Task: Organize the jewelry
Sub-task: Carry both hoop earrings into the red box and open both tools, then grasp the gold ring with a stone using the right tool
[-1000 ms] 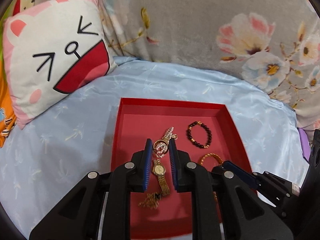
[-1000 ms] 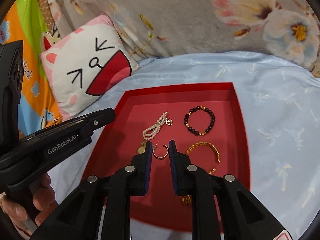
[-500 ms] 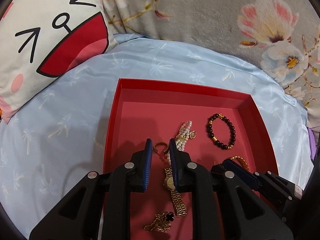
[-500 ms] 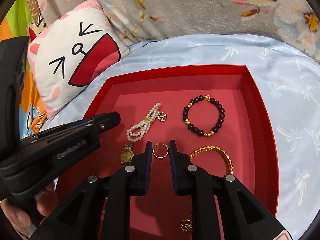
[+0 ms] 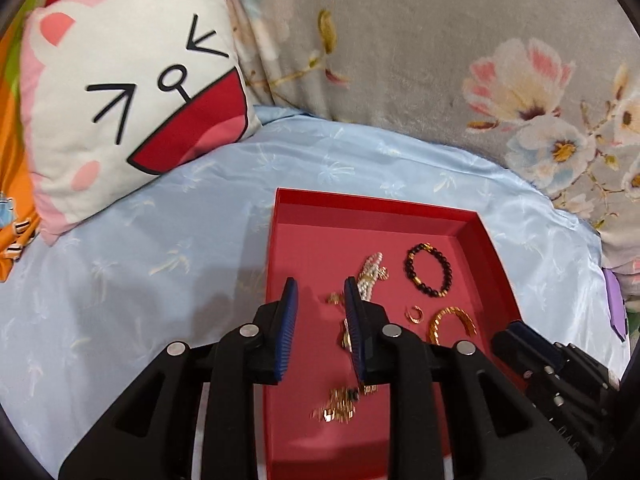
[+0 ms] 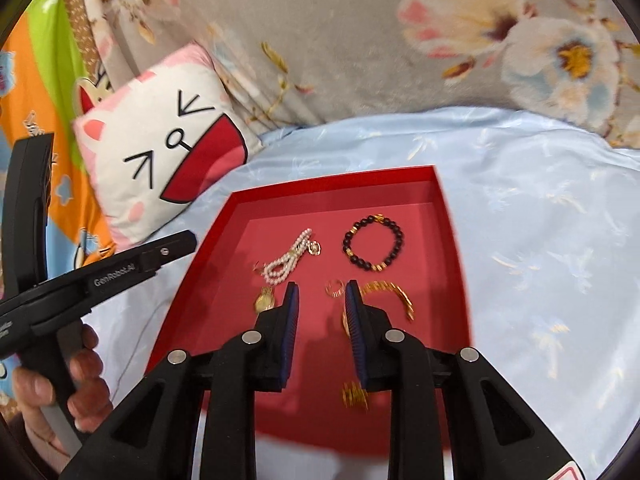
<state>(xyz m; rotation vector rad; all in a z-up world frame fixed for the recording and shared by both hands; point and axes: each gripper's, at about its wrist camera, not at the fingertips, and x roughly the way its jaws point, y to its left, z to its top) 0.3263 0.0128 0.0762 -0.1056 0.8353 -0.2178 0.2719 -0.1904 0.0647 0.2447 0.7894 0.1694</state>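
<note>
Grippers both hang over the near half of the red tray: left gripper and right gripper each stand released, jaws parted, nothing between them. Beyond the fingertips the jewelry lies on the tray floor, the pearl strand with its long axis running diagonally from near-left to far-right, the black bead bracelet just beside it at right and farthest back with it. Only the right wrist view shows the gold watch plainly and the hand gripping the left tool; the left wrist view half hides that watch behind its right finger, and shows the cat pillow beyond.
</note>
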